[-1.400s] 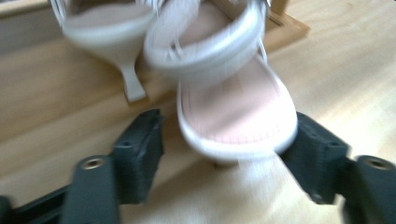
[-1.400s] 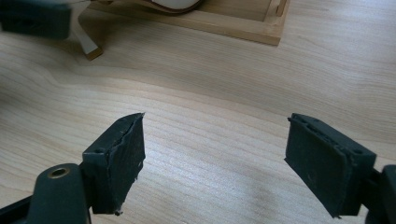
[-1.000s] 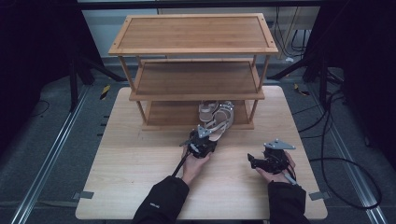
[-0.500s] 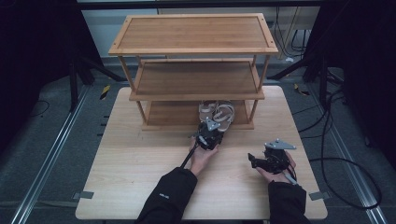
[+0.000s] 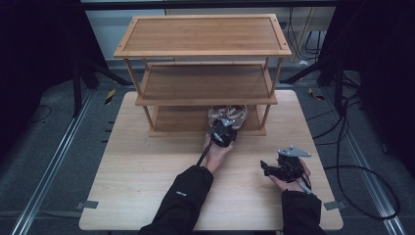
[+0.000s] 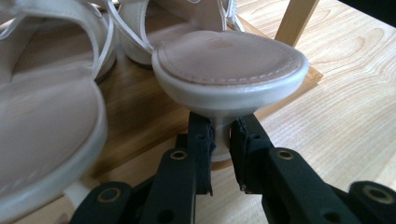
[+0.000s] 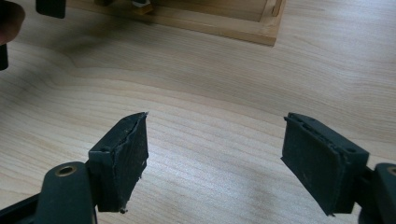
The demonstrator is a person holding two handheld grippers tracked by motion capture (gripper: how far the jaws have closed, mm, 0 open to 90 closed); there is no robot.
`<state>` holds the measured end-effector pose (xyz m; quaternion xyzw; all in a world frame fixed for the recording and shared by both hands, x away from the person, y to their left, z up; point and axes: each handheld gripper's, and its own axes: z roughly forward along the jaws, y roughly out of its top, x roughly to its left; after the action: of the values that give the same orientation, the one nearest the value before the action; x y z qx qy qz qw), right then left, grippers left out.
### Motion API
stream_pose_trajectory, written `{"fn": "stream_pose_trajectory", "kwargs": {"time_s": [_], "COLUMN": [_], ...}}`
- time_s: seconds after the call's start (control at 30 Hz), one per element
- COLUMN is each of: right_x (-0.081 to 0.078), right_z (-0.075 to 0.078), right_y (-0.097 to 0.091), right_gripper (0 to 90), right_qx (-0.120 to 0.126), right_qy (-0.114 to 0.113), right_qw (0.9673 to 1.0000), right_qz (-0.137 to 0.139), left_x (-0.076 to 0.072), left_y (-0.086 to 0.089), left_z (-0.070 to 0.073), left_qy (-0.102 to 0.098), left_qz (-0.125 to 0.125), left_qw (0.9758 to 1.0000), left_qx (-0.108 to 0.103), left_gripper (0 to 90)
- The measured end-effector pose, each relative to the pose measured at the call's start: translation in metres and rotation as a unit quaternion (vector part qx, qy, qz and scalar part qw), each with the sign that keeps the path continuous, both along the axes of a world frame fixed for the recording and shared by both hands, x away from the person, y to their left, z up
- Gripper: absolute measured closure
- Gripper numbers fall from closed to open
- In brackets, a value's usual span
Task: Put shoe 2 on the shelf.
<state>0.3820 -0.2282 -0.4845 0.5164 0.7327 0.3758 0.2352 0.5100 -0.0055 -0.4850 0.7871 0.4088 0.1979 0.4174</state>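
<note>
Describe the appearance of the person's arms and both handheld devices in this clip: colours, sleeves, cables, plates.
Both forearms wear dark sleeves; the left sleeve bears a small pale marking I cannot read. The left claw is black with brass-coloured rivets, and a dark cable trails from it. The right claw is black with flat rectangular pads, worn at the edges, and carries a grey three-cornered plate.

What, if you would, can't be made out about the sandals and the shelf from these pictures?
- Sandals, high view: the left hand-held gripper and the middle shelf hide much of them; too small for detail.
- Held sandal, left gripper view: toe and straps cut off by the top edge.
- Other sandal, left gripper view: cut off at the left edge.
- Bottom shelf, right gripper view: just its front corner, cut off at the top.
</note>
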Motion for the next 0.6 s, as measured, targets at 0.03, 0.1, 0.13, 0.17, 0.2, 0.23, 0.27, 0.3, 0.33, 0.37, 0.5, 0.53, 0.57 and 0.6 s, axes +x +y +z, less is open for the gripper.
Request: {"fn": "stream_pose_trajectory", "kwargs": {"time_s": [0.03, 0.1, 0.13, 0.17, 0.2, 0.23, 0.27, 0.3, 0.33, 0.37, 0.5, 0.53, 0.57, 0.6], "right_x": [0.000, 0.001, 0.001, 0.000, 0.000, 0.000, 0.000, 0.000, 0.000, 0.000, 0.000, 0.000, 0.000, 0.000], "right_z": [0.000, -0.001, -0.001, -0.001, 0.000, 0.000, 0.000, 0.000, 0.000, 0.000, -0.001, -0.001, -0.001, -0.001], "right_y": [0.000, -0.001, 0.000, 0.000, 0.000, 0.000, 0.000, 0.000, 0.000, 0.000, 0.001, 0.001, 0.002, 0.002], "right_gripper": [22.8, 22.9, 23.0, 23.0, 23.1, 23.1, 23.2, 23.2, 23.2, 23.2, 23.3, 23.3, 23.3, 23.3], "right_qx": [0.002, -0.001, -0.001, 0.000, 0.000, 0.000, -0.001, -0.002, 0.000, 0.001, -0.003, -0.004, -0.003, -0.003], "right_qy": [0.002, 0.001, 0.001, 0.002, 0.000, 0.000, -0.001, 0.000, 0.002, 0.002, -0.001, -0.001, 0.001, 0.001], "right_qw": [1.0000, 1.0000, 1.0000, 1.0000, 1.0000, 1.0000, 1.0000, 1.0000, 1.0000, 1.0000, 1.0000, 1.0000, 1.0000, 1.0000], "right_qz": [0.000, 0.001, 0.000, 0.000, 0.001, 0.001, 0.002, 0.003, 0.003, 0.003, 0.004, 0.005, 0.006, 0.006], "left_x": [0.001, 0.002, 0.004, 0.005, 0.006, 0.007, 0.008, 0.009, 0.009, 0.010, 0.008, 0.006, 0.004, 0.000], "left_y": [-0.002, -0.005, -0.006, -0.007, -0.008, -0.008, -0.008, -0.009, -0.008, -0.008, -0.008, -0.007, -0.004, -0.001], "left_z": [0.000, -0.001, -0.001, -0.001, -0.001, -0.002, -0.003, -0.004, -0.005, -0.006, -0.006, -0.005, -0.004, -0.002], "left_qy": [-0.002, -0.002, -0.004, -0.003, -0.002, -0.001, -0.002, 0.000, 0.001, 0.002, 0.006, 0.005, 0.005, 0.007], "left_qz": [0.002, 0.003, 0.006, 0.013, 0.017, 0.020, 0.024, 0.025, 0.025, 0.027, 0.032, 0.032, 0.031, 0.028], "left_qw": [1.0000, 1.0000, 0.9999, 0.9998, 0.9997, 0.9996, 0.9994, 0.9993, 0.9992, 0.9991, 0.9988, 0.9988, 0.9991, 0.9993], "left_qx": [0.001, 0.007, 0.011, 0.014, 0.015, 0.019, 0.025, 0.027, 0.032, 0.034, 0.036, 0.036, 0.029, 0.022], "left_gripper": [77.9, 77.9, 77.9, 77.9, 78.0, 78.0, 78.1, 78.1, 78.1, 78.1, 78.0, 77.9, 74.5, 69.9]}}
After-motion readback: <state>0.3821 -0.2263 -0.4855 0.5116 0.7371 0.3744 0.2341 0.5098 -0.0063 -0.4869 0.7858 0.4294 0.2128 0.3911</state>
